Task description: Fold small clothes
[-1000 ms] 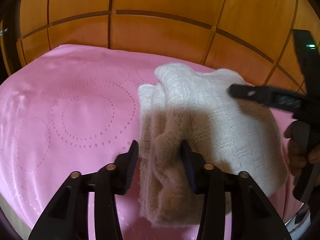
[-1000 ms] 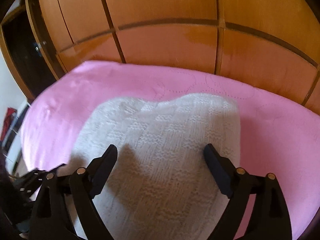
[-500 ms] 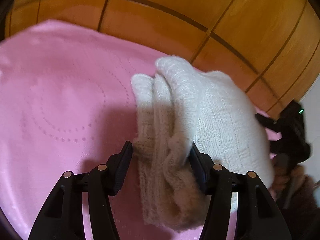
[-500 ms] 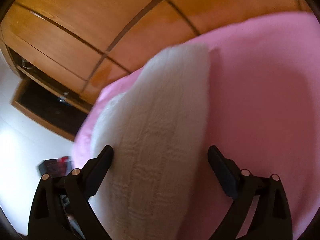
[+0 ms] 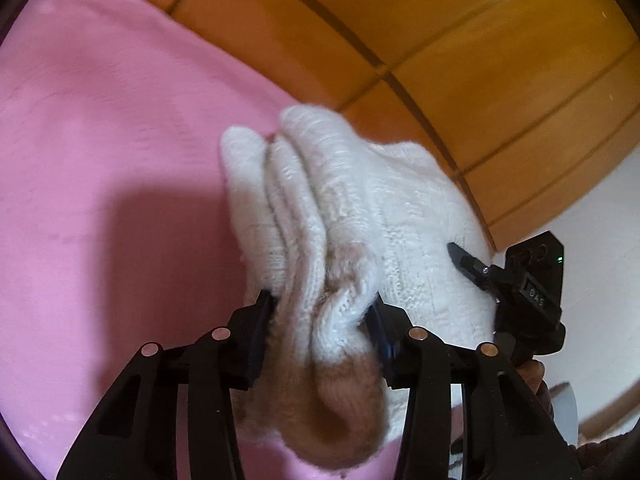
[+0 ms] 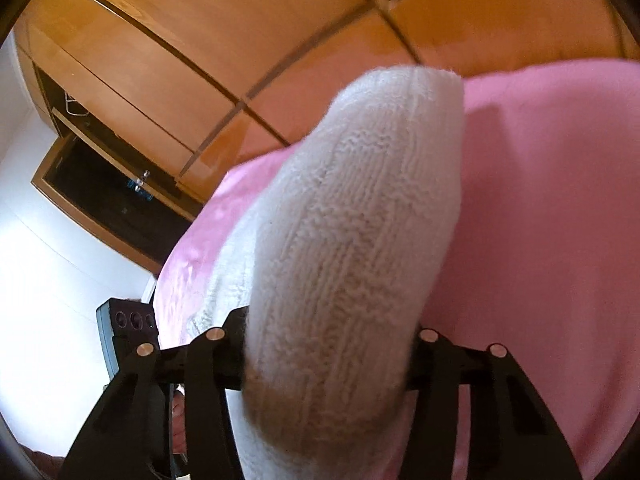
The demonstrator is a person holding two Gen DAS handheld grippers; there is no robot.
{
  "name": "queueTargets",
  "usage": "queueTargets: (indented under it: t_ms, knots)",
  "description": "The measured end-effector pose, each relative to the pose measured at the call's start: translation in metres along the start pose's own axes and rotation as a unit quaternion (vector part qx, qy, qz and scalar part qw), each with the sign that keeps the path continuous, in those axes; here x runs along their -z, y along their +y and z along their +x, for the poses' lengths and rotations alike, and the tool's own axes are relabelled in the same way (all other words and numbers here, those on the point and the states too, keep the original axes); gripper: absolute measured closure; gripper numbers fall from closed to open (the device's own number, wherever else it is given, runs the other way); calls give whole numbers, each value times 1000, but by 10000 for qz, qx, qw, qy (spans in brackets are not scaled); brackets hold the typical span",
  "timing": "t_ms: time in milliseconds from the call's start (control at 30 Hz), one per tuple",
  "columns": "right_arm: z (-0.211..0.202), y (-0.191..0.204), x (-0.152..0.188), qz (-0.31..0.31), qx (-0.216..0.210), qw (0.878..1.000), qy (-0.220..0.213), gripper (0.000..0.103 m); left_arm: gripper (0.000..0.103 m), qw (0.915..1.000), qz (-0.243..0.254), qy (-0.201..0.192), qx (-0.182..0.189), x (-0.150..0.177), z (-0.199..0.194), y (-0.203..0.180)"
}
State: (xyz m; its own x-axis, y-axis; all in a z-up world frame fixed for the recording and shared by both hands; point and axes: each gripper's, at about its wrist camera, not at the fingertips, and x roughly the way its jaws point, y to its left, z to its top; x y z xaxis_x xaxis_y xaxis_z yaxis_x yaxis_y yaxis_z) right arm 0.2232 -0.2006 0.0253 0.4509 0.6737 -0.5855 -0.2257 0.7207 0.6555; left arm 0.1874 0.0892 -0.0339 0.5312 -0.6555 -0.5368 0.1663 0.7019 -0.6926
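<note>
Both tongs have closed on the garment since a second ago, when they stood apart over it lying flat, and the views have tilted as the bundle came up. Now the left tongs (image 5: 320, 312) are clamped on the thick stacked edge of the folded white knit (image 5: 360, 208), several layers bunched between the pads, and the right tongs (image 6: 328, 344) are clamped on the opposite side of the same bundle, the wool bulging out over their pads so that the fingertips are hidden. In the left wrist view the right tongs (image 5: 520, 284) show at the far right edge of the knit (image 6: 352, 216), so the garment spans between the two hands, its long axis running forward and away from both cameras toward the wooden panelling (image 5: 460, 60). It sits above or just on the pink bedspread (image 5: 100, 140); whether its underside touches the cover I cannot tell. The coming move likely turns on this: each hand holds one long side, at the near end, so the far end hangs free and unsupported. Setting it down or folding again would probably need both hands to travel together, or the stacked layers on the left side may slip apart.
</note>
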Motion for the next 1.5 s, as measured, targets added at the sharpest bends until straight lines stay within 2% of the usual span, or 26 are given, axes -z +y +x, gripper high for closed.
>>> queueTargets:
  t_ms: [167, 233, 367, 433, 467, 500, 567, 600, 633, 667, 733, 767, 833, 900, 1000, 1067, 1133, 1300, 1367, 1500]
  knots:
    - [-88, -21, -7, 73, 236, 9966, -782, 55, 60, 9966, 563, 449, 392, -5, 54, -74]
    - [-129, -41, -6, 173, 453, 9928, -1100, 55, 60, 9921, 917, 638, 566, -5, 84, -115]
    - [-191, -89, 3, 529, 1049, 9810, -1542, 55, 60, 9800, 1544, 1072, 654, 4, 148, -183]
    - [-211, -119, 14, 776, 1520, 9730, -1551, 54, 60, 9733, 1793, 1283, 636, 14, 175, -210]
    - [-215, -132, 20, 914, 1642, 9704, -1515, 54, 60, 9690, 1993, 1369, 504, 22, 190, -225]
    - [-220, -146, 27, 1087, 1675, 9687, -1472, 53, 60, 9643, 2228, 1420, 184, 31, 204, -237]
    - [-221, -168, 44, 1357, 1780, 9649, -1374, 42, 60, 9552, 2532, 1525, -125, 47, 220, -249]
    - [-221, -173, 51, 1447, 1804, 9634, -1353, 36, 60, 9529, 2637, 1474, -261, 53, 223, -252]
    - [-222, -176, 56, 1520, 1828, 9614, -1383, 26, 60, 9505, 2757, 1379, -389, 60, 222, -255]
    - [-226, -174, 60, 1509, 1948, 9583, -1449, 24, 60, 9495, 2813, 1315, -453, 61, 221, -256]
    - [-237, -164, 62, 1315, 2304, 9511, -1581, 24, 60, 9469, 2935, 1132, -666, 71, 214, -261]
    - [-244, -151, 62, 1127, 2652, 9425, -1691, 26, 60, 9446, 3011, 1054, -774, 75, 212, -259]
    - [-253, -134, 59, 771, 3019, 9320, -1850, 34, 60, 9432, 3047, 954, -923, 78, 212, -255]
    - [-252, -114, 52, 403, 3103, 9308, -1888, 36, 60, 9442, 3010, 906, -981, 80, 204, -249]
    - [-231, -106, 42, 188, 3247, 9319, -1607, 44, 60, 9451, 2962, 844, -1091, 73, 210, -250]
    - [-207, -113, 36, 265, 3319, 9346, -1248, 43, 60, 9441, 2968, 817, -1181, 72, 208, -250]
    - [-184, -125, 38, 306, 3563, 9278, -1067, 43, 60, 9450, 2924, 825, -1210, 71, 200, -244]
    - [-182, -114, 38, 301, 3841, 9152, -1185, 42, 60, 9498, 2736, 816, -1277, 66, 190, -246]
    - [-187, -105, 44, 247, 3965, 9091, -1251, 37, 45, 9486, 2743, 730, -1400, 68, 183, -247]
    - [-192, -91, 53, 335, 4003, 9045, -1433, 26, 42, 9536, 2597, 607, -1398, 71, 161, -244]
